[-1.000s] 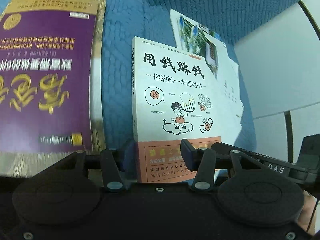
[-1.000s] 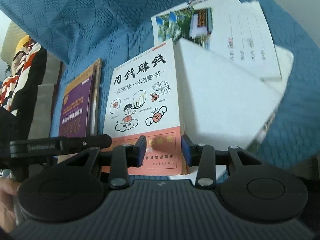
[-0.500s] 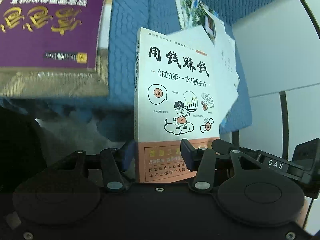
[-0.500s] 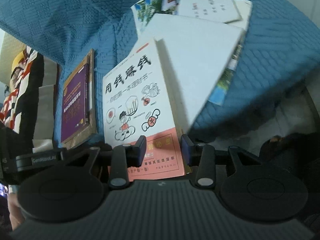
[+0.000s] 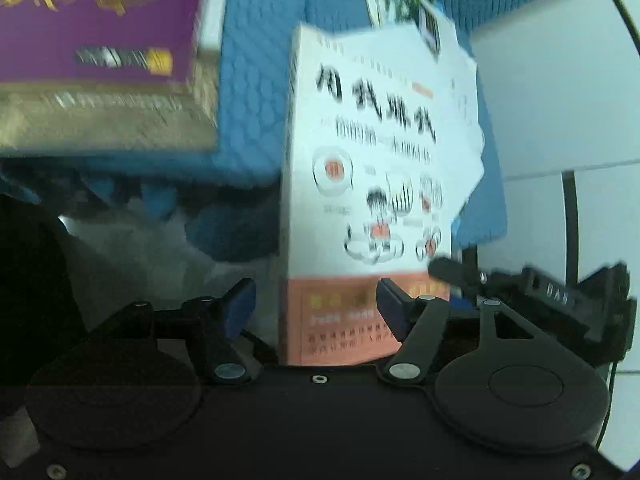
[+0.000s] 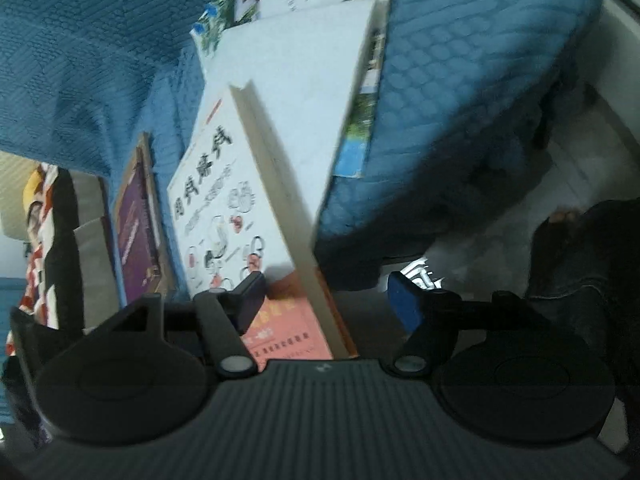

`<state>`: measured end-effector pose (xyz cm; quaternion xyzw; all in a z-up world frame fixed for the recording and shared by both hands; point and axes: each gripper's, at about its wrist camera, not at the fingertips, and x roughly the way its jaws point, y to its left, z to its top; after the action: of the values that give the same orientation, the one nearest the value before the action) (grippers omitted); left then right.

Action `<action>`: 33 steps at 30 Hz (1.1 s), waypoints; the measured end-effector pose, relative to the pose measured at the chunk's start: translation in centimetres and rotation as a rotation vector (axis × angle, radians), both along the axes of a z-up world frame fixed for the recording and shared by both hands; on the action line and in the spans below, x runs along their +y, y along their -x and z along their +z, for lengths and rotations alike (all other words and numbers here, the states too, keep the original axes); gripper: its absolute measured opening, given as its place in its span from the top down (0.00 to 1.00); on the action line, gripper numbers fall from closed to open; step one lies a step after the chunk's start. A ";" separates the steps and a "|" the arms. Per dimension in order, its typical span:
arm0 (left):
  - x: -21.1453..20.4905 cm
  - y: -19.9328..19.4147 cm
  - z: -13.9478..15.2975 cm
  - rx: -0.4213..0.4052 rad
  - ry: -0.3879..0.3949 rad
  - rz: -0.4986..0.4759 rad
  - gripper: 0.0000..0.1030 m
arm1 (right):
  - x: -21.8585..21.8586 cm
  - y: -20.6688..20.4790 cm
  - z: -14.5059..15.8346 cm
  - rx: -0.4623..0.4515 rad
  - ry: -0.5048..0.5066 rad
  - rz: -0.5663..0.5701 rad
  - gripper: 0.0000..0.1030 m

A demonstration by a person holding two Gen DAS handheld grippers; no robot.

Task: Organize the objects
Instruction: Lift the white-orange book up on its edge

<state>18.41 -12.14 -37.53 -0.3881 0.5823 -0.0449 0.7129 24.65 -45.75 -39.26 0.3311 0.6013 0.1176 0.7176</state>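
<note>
Blue bed (image 6: 460, 80) edge: white book (image 5: 360, 200) upright off it, left hand-held gripper (image 5: 314, 306) and right hand-held gripper (image 6: 328, 300) both open, book loose between jaws, likely mid-handover.

Both views are dim with a cool blue cast. In the left wrist view motion blur smears the book (image 5: 372, 184) cover print and the purple book (image 5: 100, 20) at 11 o'clock; the wall (image 5: 560, 92) at 2 o'clock is the brightest area. The gripper body at 6 o'clock sits in deep shadow. In the right wrist view the blanket (image 6: 460, 92) blurs toward 2 o'clock, a dark shadow lies beneath it, and fisheye bending curves every edge.
</note>
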 end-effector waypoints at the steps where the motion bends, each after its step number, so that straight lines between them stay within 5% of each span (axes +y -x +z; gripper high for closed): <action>1: -0.4 -0.1 -0.5 0.011 0.023 -0.005 0.38 | 0.3 -0.1 -0.1 -0.002 -0.001 0.009 0.32; 10: 0.0 -0.2 -2.7 0.029 0.165 0.087 0.42 | 0.0 0.1 -2.2 0.056 -0.117 -0.037 0.30; 16: 0.2 -0.1 -3.0 0.045 0.170 0.112 0.49 | 0.0 0.1 -3.4 0.122 -0.210 -0.050 0.32; 26: 1.3 0.5 -0.9 0.007 0.178 0.134 0.64 | 0.1 0.3 0.0 0.035 -0.178 -0.011 0.61; 33: 2.5 2.2 3.7 -0.165 0.199 0.215 0.72 | 0.1 -0.4 5.3 -0.125 -0.188 0.059 0.72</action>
<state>16.16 -9.65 -33.81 -0.5120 0.4697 -0.0576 0.7169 25.04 -45.60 -33.97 0.3712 0.5510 0.2149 0.7158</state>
